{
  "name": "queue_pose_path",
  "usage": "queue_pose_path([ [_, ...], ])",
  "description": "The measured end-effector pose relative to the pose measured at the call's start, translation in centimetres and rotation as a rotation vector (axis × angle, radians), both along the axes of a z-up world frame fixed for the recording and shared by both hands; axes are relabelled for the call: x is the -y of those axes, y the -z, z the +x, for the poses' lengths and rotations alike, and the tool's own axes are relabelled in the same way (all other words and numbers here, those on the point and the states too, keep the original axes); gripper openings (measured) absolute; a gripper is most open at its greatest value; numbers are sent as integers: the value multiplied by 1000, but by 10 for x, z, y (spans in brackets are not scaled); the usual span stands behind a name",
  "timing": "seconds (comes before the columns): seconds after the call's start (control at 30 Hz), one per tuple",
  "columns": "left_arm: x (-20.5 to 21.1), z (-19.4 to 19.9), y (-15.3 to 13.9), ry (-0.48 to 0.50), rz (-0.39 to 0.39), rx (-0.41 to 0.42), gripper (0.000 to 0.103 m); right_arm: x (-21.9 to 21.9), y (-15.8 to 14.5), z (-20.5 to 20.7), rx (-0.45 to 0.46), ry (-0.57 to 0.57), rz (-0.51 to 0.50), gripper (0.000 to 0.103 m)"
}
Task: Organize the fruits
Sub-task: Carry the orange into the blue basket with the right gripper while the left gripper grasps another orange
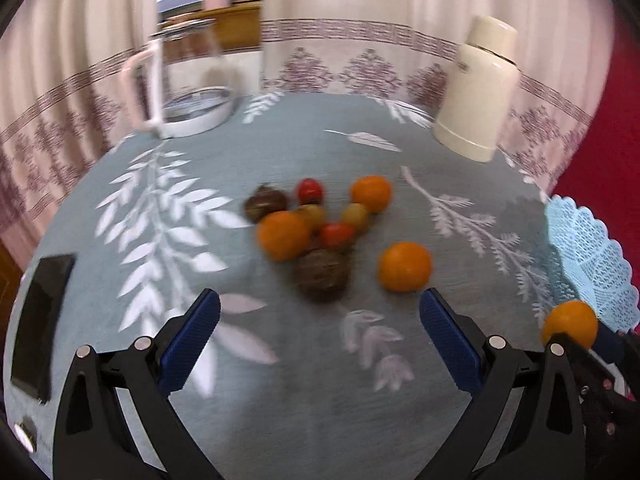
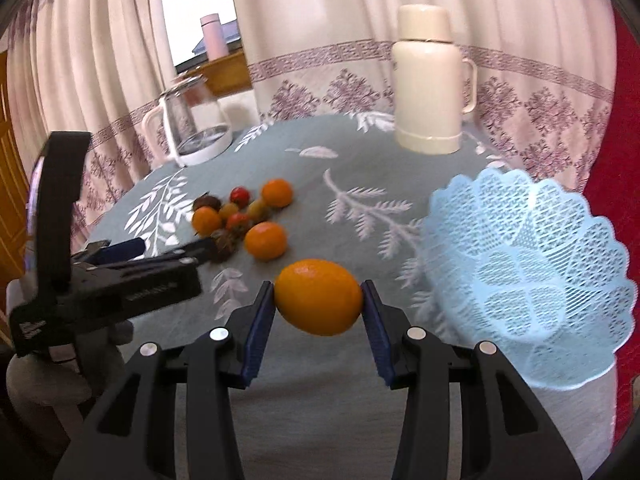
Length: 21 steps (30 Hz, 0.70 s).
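Beside the lacy blue basket (image 2: 532, 280), the right claw (image 2: 319, 303) pinches a smooth orange (image 2: 319, 303); the left claw (image 1: 320, 316) gapes.

Both grippers, left gripper (image 1: 320, 316) and right gripper (image 2: 319, 307), are matte black plastic with blue ribbed pads (image 2: 256, 336). Silver round screws (image 2: 219, 334) dot their arms. White lettering, too blurred to read, marks the left one's side.

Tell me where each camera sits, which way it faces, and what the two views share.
Left wrist: behind the open left tongs, facing the fruit pile.
Right wrist: behind the right tongs, shut on an orange, facing the blue basket; left tongs at left.
Shared: fruit pile, cream flask, glass kettle.
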<state>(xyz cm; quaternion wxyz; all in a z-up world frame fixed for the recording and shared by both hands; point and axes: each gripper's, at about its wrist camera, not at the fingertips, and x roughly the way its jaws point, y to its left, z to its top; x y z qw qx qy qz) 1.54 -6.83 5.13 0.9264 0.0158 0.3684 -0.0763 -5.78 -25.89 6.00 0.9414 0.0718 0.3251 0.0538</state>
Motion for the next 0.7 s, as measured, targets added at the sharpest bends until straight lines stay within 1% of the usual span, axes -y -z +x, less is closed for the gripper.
queue_pose_path([
  [0.1, 20, 10, 2, 47, -10, -20, 101, 13, -5, -1, 13, 26, -1, 44],
  [0.17, 30, 16, 4, 69, -16, -34, 97, 25, -9, -3, 26, 48, -1, 44],
  [0.27, 44, 28, 9, 88, -15, -61, 88, 37, -12, -2, 34, 68, 5, 44],
  [0.3, 49, 33, 12, 98, -17, -77, 82, 41, -12, -2, 35, 74, 5, 44],
  [0.33, 51, 35, 14, 104, -23, -87, 79, 44, -11, -1, 34, 80, 4, 44],
  [0.47, 59, 44, 23, 114, -33, -108, 74, 55, -9, -1, 30, 101, 7, 44],
  [0.5, 60, 46, 26, 114, -34, -114, 71, 57, -8, -1, 30, 106, 8, 44],
  [0.53, 60, 48, 28, 114, -35, -121, 65, 60, -9, -1, 32, 111, 10, 44],
  [0.57, 61, 49, 30, 113, -34, -128, 63, 62, -9, -2, 34, 116, 10, 44],
  [0.6, 61, 51, 34, 112, -34, -140, 57, 63, -9, -2, 37, 121, 10, 44],
  [0.7, 61, 52, 38, 102, -24, -132, 50, 71, -14, -3, 48, 142, 6, 44],
])
